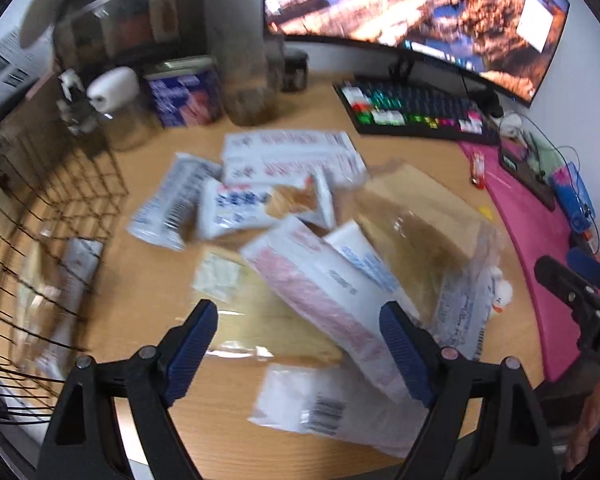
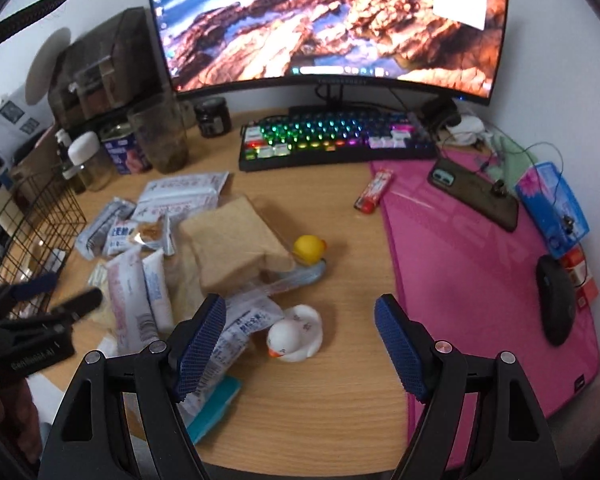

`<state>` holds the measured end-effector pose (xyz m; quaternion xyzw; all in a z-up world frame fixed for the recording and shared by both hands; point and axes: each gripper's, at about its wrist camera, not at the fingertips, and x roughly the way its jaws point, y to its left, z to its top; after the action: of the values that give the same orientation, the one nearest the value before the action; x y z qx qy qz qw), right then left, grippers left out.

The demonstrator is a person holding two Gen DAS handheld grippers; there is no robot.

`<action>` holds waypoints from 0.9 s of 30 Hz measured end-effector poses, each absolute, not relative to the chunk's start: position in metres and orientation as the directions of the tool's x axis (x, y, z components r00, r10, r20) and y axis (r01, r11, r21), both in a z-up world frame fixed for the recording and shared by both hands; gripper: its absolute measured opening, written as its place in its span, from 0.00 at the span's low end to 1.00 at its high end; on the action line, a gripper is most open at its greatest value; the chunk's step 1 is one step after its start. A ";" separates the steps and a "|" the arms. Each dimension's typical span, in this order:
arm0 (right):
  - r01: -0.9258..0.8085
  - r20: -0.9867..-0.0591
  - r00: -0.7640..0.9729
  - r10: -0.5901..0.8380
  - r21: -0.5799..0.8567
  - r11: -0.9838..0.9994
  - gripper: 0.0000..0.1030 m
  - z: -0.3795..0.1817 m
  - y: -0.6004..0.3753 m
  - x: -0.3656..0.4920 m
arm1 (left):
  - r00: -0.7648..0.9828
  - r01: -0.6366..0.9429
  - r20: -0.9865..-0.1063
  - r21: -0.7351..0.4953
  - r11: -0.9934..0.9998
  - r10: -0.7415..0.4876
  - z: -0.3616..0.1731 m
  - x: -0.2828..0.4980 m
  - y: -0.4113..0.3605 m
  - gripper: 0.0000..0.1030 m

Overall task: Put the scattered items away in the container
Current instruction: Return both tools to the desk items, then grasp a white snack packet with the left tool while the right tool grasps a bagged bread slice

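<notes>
Right wrist: bare desk (image 2: pixel 320 400) beneath tool (image 2: pixel 300 344).

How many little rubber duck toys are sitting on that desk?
2. A yellow rubber duck sits beside the bagged sliced bread, toward the middle of the wooden desk. A white rubber duck lies nearer, between the right gripper's open fingers. The packet pile might hide more.

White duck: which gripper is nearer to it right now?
Right. The right gripper is open directly over the white duck; the left gripper is open off to the side, over the snack packets.
</notes>
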<state>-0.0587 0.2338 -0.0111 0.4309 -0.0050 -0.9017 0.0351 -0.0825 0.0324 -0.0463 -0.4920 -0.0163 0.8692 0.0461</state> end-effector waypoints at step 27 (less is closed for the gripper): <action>0.108 -0.799 -0.589 -0.120 0.069 -0.992 0.75 -0.031 0.239 -0.084 | -0.445 -0.013 -0.889 -0.118 -0.993 0.111 -0.070 -0.117 -0.006 0.43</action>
<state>-0.0837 0.2392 -0.0315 0.4486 -0.0063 -0.8914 0.0640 -0.1168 -0.0056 -0.0700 -0.5256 -0.0466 0.8487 0.0366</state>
